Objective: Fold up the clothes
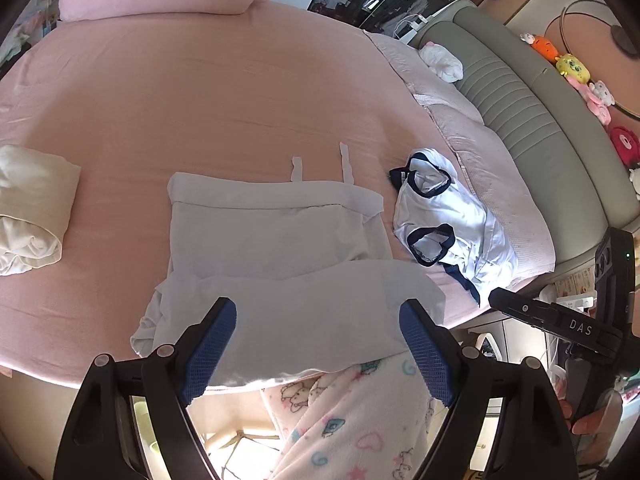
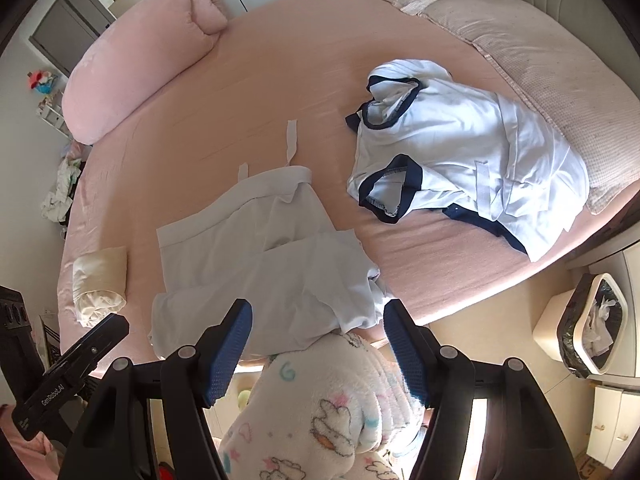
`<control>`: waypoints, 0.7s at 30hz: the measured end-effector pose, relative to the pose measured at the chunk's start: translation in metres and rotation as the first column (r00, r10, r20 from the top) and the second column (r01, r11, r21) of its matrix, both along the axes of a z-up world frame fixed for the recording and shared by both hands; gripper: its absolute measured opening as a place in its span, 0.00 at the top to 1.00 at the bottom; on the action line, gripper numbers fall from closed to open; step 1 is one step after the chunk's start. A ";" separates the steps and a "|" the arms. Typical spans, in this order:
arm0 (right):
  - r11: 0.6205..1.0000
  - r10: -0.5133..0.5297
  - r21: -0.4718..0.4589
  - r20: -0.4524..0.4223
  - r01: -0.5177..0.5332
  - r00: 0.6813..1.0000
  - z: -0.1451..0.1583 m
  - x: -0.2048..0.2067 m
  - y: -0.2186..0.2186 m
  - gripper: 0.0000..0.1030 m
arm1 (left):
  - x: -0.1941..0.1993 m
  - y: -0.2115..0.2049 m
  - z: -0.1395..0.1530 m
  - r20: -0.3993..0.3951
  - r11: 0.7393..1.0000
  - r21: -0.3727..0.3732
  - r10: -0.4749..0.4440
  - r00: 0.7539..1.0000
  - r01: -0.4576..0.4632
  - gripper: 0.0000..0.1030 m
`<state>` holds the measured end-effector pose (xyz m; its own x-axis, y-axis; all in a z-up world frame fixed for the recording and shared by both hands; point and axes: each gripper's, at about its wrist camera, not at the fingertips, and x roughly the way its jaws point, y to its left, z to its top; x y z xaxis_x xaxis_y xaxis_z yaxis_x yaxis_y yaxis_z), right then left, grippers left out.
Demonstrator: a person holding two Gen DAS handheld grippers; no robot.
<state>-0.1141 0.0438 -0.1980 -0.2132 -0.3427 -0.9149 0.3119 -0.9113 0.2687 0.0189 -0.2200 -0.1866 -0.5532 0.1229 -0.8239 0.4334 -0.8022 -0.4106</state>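
Left wrist view: left tool [image 1: 318,344] spread, empty; its fingers hide the white garment [image 1: 276,240] hem. Right wrist view alone shows the bin [image 2: 592,320]; right tool [image 2: 318,346] spread, empty.

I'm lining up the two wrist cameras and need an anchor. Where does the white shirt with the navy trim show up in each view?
Left wrist view: the navy-trimmed shirt lies right of centre, crumpled on the pink sheet.
Right wrist view: the same shirt fills the upper right.
Shared landmark: the half-folded white strappy garment, lying just left of the shirt in both.
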 end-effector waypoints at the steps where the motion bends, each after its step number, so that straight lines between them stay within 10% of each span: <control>1: 1.000 0.003 -0.006 0.013 -0.003 1.000 -0.002 -0.005 -0.002 0.34 | -0.003 -0.004 -0.001 0.004 1.000 0.007 0.005 1.000 -0.005 0.19; 21: 0.988 0.068 -0.149 0.211 -0.037 0.975 -0.055 -0.106 -0.067 0.34 | -0.111 -0.060 -0.047 0.208 0.998 0.040 -0.055 0.977 0.048 0.19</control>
